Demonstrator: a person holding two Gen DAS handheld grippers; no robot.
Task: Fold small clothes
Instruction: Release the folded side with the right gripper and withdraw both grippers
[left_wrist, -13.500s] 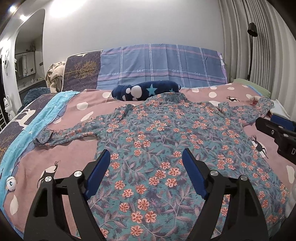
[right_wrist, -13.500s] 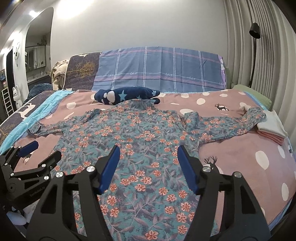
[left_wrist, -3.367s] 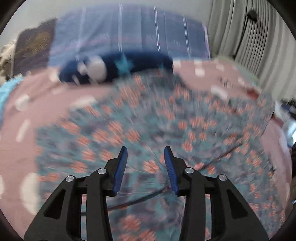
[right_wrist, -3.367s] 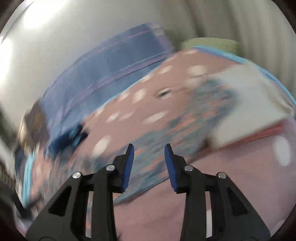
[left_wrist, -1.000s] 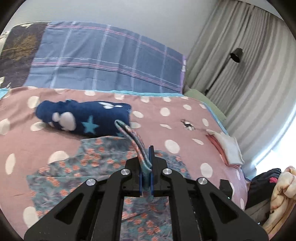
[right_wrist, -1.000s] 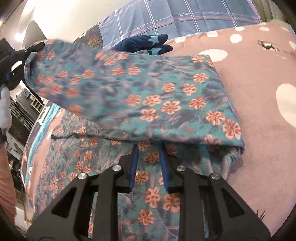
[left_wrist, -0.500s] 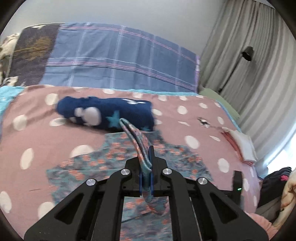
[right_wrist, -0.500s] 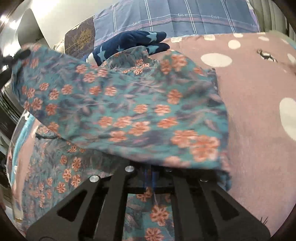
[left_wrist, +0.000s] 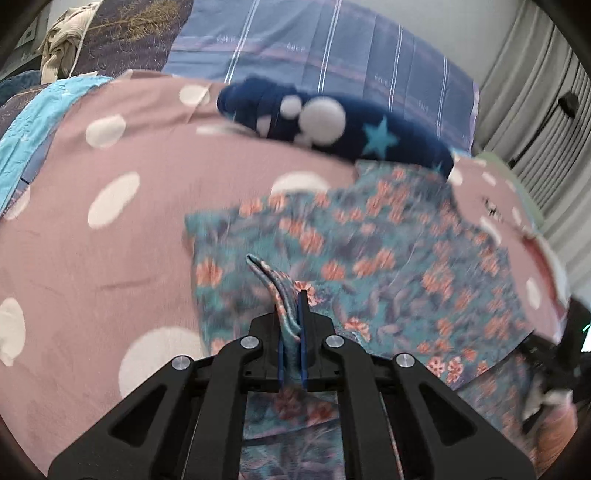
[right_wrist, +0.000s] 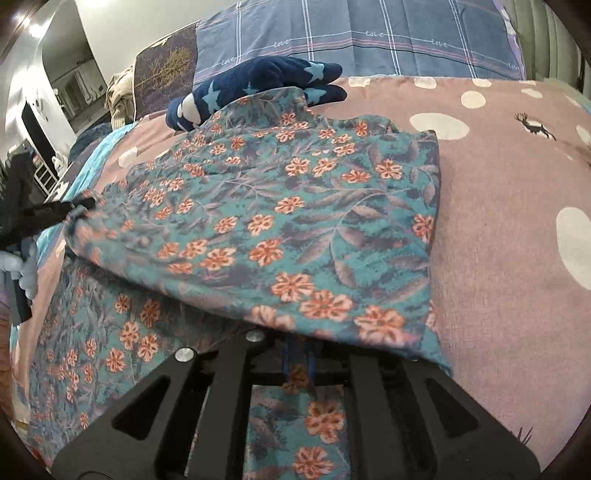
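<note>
Floral shirt: on bed, lower half doubled toward collar. Left gripper clenched on hem corner; right gripper opening, hem between its fingers. Fold edge spans both.

The word "love" is stitched repeatedly in white script along the stripes of the blue plaid pillow at the top of the right wrist view. No other text can be read.

Home bedroom: bed with pink polka-dot cover, plaid pillows at the head, pleated curtains, floor lamp, clothes heap in the corner.
</note>
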